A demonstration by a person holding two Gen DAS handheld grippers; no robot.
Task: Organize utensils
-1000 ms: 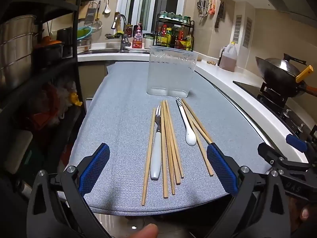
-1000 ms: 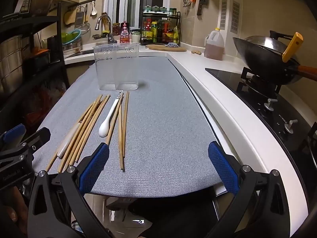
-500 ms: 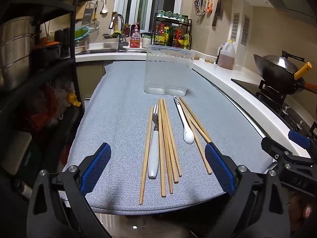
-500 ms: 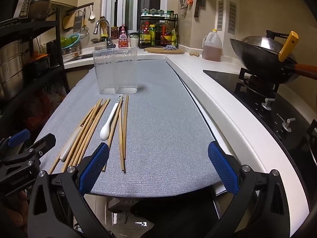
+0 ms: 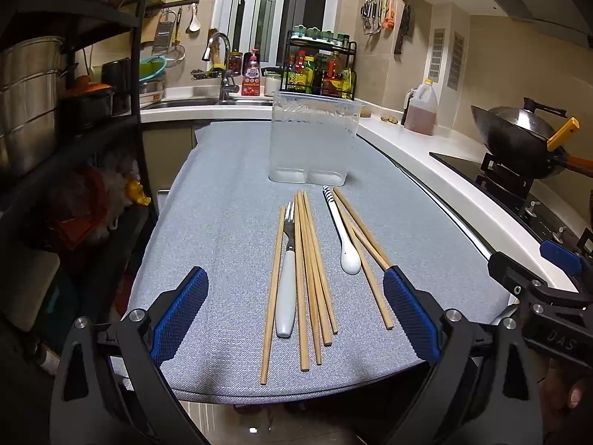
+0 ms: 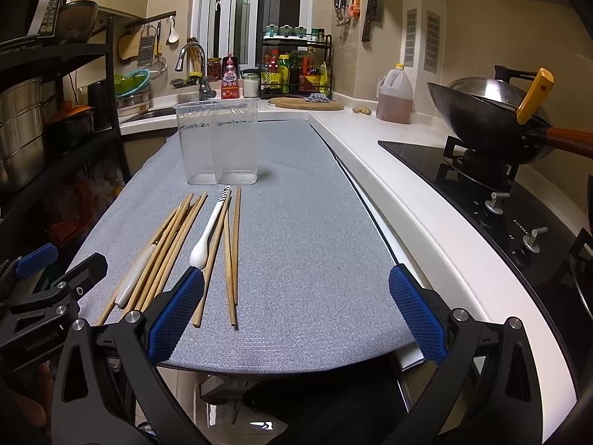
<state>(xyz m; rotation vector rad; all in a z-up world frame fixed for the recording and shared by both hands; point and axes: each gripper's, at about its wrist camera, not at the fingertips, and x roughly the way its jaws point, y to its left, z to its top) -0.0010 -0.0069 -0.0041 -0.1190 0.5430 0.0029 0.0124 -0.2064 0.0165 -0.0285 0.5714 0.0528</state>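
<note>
Dimly lit kitchen, grey mat [image 5: 229, 193], wok [image 6: 493, 118]

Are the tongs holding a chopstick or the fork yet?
No, nothing is held. The left tongs and right tongs are both wide open above the mat, and the chopsticks, fork and spoon lie untouched.

Embossed "DAS" on the black body of the right gripper [image 5: 556, 341]; "GenRobot.AI" on the left gripper [image 6: 40, 341]. Bottle labels by the sink too small to read.
</note>
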